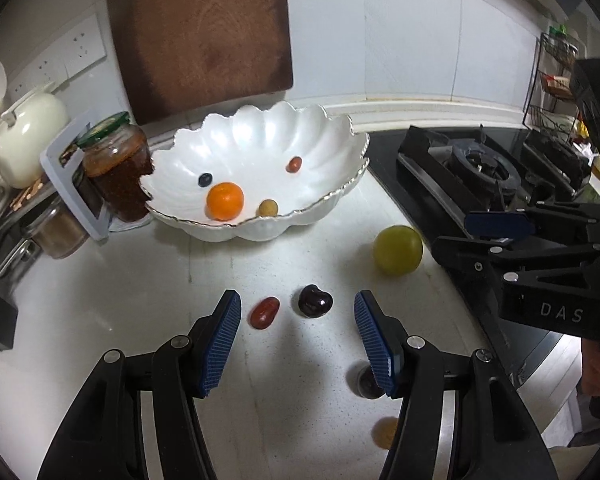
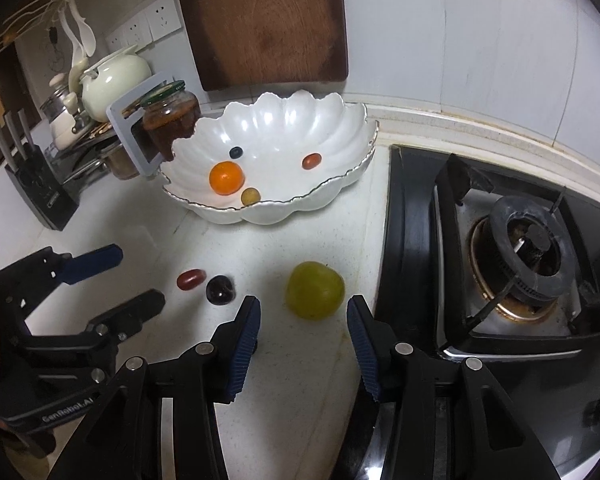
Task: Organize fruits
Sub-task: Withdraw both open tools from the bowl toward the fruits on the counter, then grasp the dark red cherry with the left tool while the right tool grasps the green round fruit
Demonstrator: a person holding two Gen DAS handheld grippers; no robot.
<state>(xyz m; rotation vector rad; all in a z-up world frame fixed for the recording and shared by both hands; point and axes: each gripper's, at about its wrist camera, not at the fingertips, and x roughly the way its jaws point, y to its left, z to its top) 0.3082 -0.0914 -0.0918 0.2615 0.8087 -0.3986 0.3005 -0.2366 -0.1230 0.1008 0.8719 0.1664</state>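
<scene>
Both grippers gape empty: the right gripper at lower centre straddles the round green plum, which may roll toward the black stove if nudged, missing the scalloped white bowl.

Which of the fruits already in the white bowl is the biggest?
The orange, sitting near the front of the white bowl. It dwarfs the other three there: the dark blueberry behind it, the yellowish berry beside it, and the small red fruit farther back.

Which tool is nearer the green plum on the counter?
Right. The right tool is open just short of the green plum; the left tool frames the dark cherry, farther away.
</scene>
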